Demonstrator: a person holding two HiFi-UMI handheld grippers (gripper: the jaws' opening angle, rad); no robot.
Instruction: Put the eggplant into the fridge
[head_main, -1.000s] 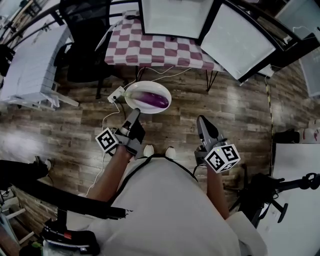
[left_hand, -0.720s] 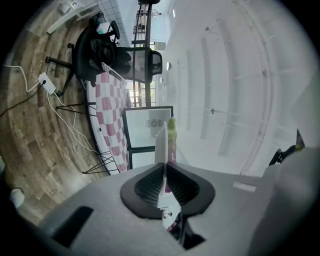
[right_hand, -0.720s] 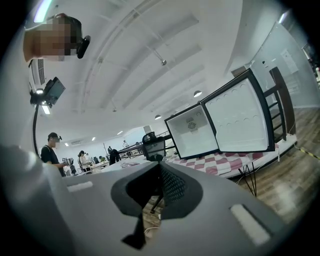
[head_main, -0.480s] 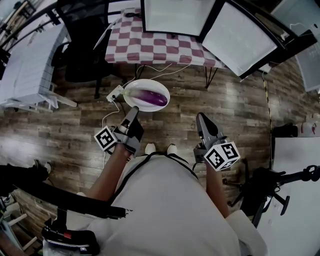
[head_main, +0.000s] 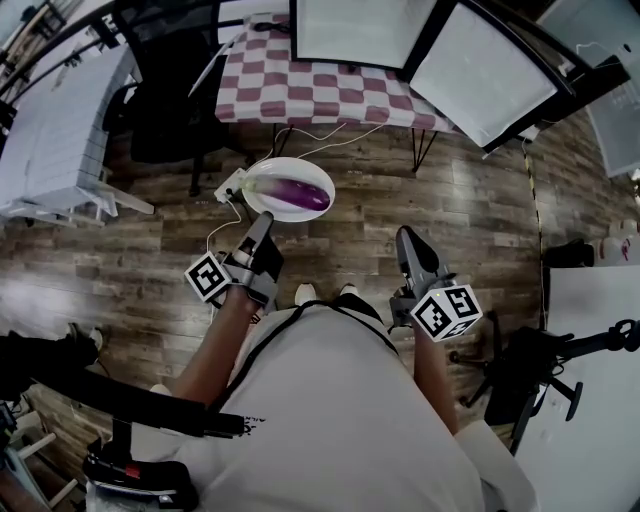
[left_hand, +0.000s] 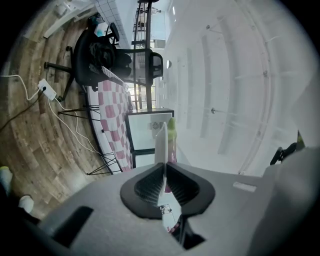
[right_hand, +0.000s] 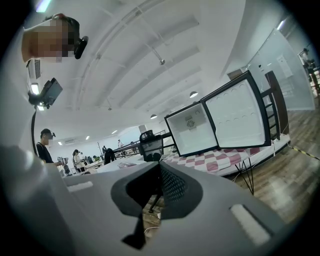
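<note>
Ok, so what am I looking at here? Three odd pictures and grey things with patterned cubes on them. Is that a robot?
There is no robot. A person holds a hand-held gripper in each hand, and the patterned cubes are part of those grippers. The top-down picture comes from a camera on the person's head. The other two come from cameras riding on each gripper, looking along its jaws. The left gripper clamps the rim of a white plate that carries a purple eggplant. The right gripper is shut on nothing. Ahead, a small fridge stands open on a table with a checked cloth, over a wooden floor.
</note>
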